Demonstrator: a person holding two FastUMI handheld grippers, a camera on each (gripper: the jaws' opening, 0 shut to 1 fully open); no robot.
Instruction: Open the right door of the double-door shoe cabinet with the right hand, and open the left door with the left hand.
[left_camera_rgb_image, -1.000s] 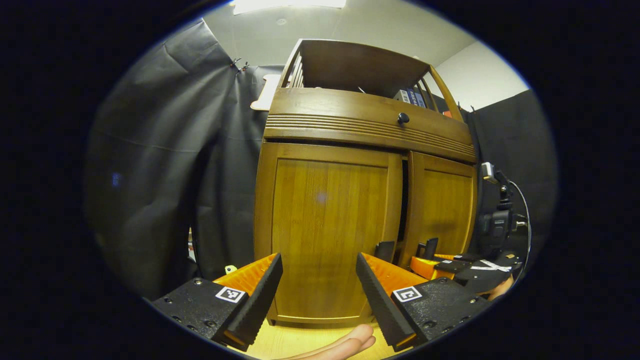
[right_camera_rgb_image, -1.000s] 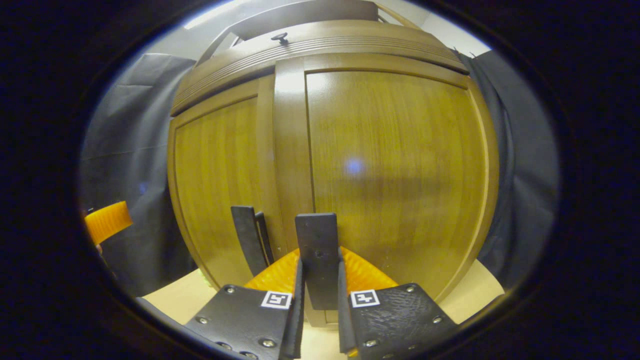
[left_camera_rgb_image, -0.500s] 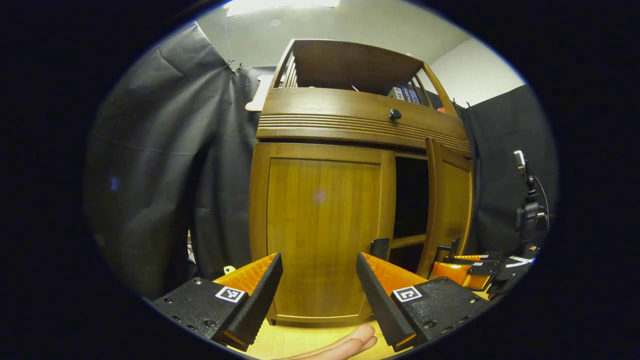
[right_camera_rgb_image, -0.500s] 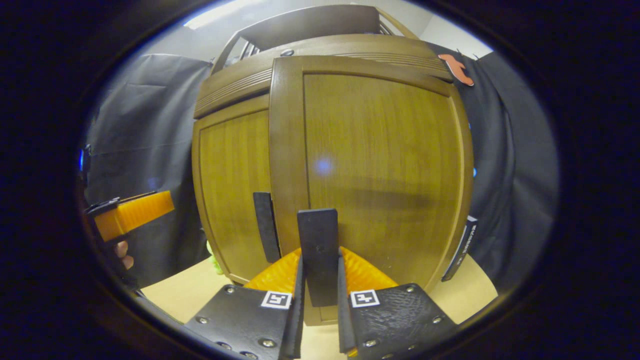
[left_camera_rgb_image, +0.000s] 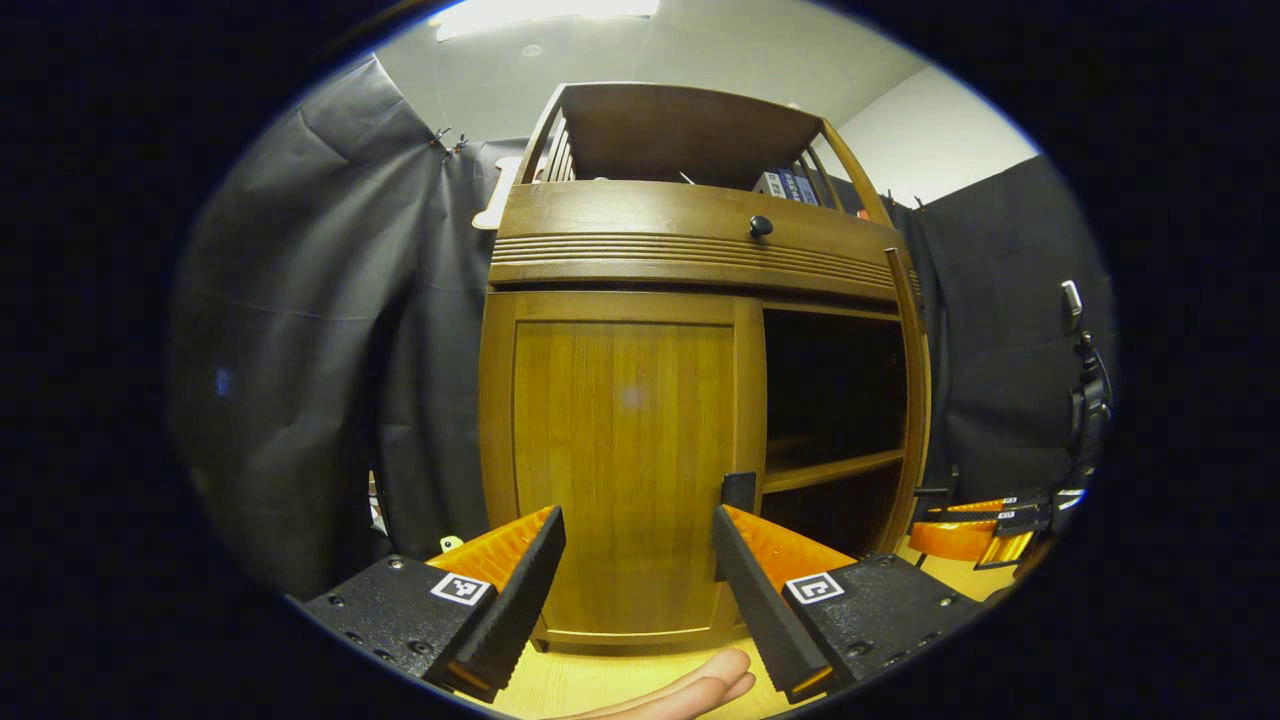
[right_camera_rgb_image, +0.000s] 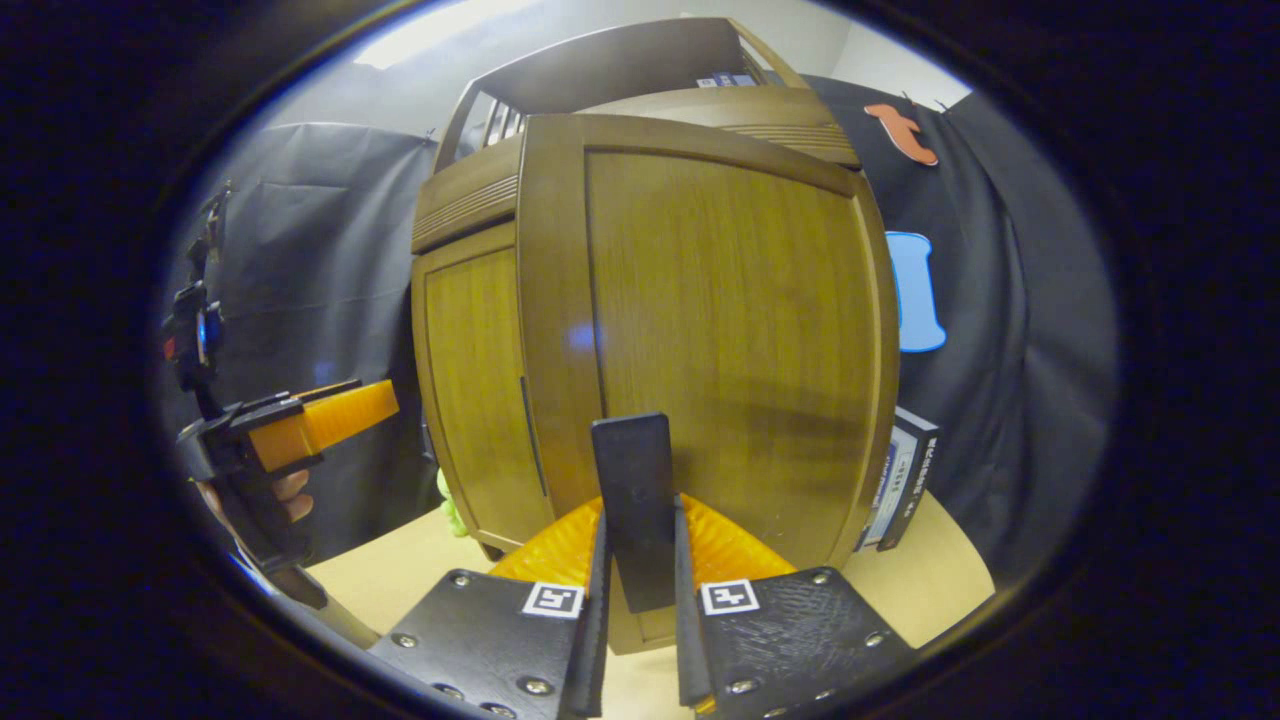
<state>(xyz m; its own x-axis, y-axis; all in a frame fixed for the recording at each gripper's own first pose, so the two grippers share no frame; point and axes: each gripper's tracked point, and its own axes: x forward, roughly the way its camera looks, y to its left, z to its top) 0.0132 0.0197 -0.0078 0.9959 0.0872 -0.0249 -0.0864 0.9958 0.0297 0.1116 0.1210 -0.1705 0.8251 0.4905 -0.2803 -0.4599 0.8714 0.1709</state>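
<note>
The wooden shoe cabinet (left_camera_rgb_image: 690, 215) fills the left gripper view. Its left door (left_camera_rgb_image: 620, 440) is closed, with a dark handle (left_camera_rgb_image: 738, 492) at its right edge. My left gripper (left_camera_rgb_image: 638, 590) stands open in front of this door, a little short of it, with nothing between its fingers. The right door (left_camera_rgb_image: 914, 400) is swung wide open and seen edge-on, baring a dark interior with a shelf (left_camera_rgb_image: 830, 468). In the right gripper view my right gripper (right_camera_rgb_image: 638, 600) is shut on the black handle (right_camera_rgb_image: 632, 470) of the right door (right_camera_rgb_image: 730, 330). The left gripper (right_camera_rgb_image: 320, 420) shows at the far left there.
A drawer with a black knob (left_camera_rgb_image: 761, 226) sits above the doors, and books (left_camera_rgb_image: 790, 185) stand on the open top shelf. A flat box (right_camera_rgb_image: 900, 480) leans behind the open door. A camera stand (left_camera_rgb_image: 1085, 400) is at the right. The cabinet stands on a light wooden surface (right_camera_rgb_image: 950, 580).
The right door has swung from barely ajar to wide open, with my right gripper moving outward, shut on its handle. The left gripper has stayed open in front of the left door.
</note>
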